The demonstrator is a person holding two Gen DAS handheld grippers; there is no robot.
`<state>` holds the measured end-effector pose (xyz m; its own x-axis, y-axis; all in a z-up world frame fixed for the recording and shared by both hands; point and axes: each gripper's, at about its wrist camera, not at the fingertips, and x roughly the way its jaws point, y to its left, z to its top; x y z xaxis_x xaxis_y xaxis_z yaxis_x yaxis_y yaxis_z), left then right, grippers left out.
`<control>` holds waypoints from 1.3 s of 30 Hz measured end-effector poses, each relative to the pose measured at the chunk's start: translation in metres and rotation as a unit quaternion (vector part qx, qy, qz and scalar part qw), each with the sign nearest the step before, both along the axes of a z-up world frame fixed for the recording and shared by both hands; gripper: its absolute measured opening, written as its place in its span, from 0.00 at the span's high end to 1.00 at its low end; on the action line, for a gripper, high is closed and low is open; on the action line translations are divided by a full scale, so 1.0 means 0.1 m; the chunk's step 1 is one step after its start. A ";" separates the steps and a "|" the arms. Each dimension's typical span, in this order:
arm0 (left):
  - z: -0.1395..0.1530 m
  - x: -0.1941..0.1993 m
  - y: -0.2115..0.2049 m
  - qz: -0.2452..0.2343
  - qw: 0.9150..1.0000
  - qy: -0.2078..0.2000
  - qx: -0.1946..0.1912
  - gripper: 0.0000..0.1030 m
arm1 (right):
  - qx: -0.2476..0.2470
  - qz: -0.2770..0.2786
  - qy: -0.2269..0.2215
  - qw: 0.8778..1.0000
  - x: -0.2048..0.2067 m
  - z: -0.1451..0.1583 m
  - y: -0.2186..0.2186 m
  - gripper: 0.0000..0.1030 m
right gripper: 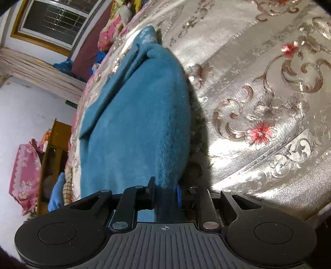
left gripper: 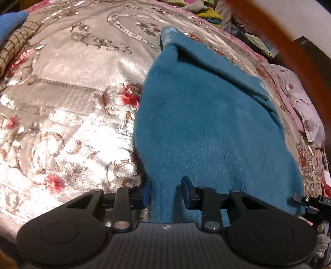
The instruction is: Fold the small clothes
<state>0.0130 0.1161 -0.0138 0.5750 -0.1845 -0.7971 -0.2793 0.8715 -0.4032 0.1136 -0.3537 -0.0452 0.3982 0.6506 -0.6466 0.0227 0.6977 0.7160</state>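
A teal fleece garment (left gripper: 206,124) lies partly folded on the shiny floral bedspread (left gripper: 62,103). Its far tip has a pale flower pattern. My left gripper (left gripper: 165,193) is shut on the near left edge of the garment, with cloth bunched between its blue pads. In the right wrist view the same garment (right gripper: 134,113) stretches away from my right gripper (right gripper: 164,194), which is shut on its near edge and holds it slightly raised over the bedspread (right gripper: 258,93). The right gripper's tip also shows at the garment's right corner in the left wrist view (left gripper: 300,198).
Folded checked cloth (left gripper: 16,43) and a light blue item (left gripper: 10,22) lie at the bedspread's far left. A pink pillow (left gripper: 300,107) and piled clothes (left gripper: 209,12) sit at the right and back. A wooden stand (right gripper: 53,157) and window (right gripper: 53,20) are beyond the bed.
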 end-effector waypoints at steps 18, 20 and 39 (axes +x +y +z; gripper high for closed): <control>-0.08 0.15 0.18 -0.021 0.999 0.000 -0.027 0.58 | -0.008 0.010 0.014 1.000 0.14 -0.06 0.04 0.79; -0.13 0.17 0.22 -0.017 0.999 -0.003 -0.032 0.58 | -0.010 0.008 0.021 1.000 0.17 -0.11 0.03 0.79; -0.18 0.26 0.18 -0.061 0.995 -0.025 -0.075 0.48 | 0.047 -0.011 0.030 0.998 0.24 -0.27 -0.01 0.76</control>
<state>0.0395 0.1343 -0.0321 0.5794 -0.3695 -0.7265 -0.1522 0.8266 -0.5418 0.1372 -0.3545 -0.0718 0.3744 0.7013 -0.6067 0.0821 0.6266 0.7750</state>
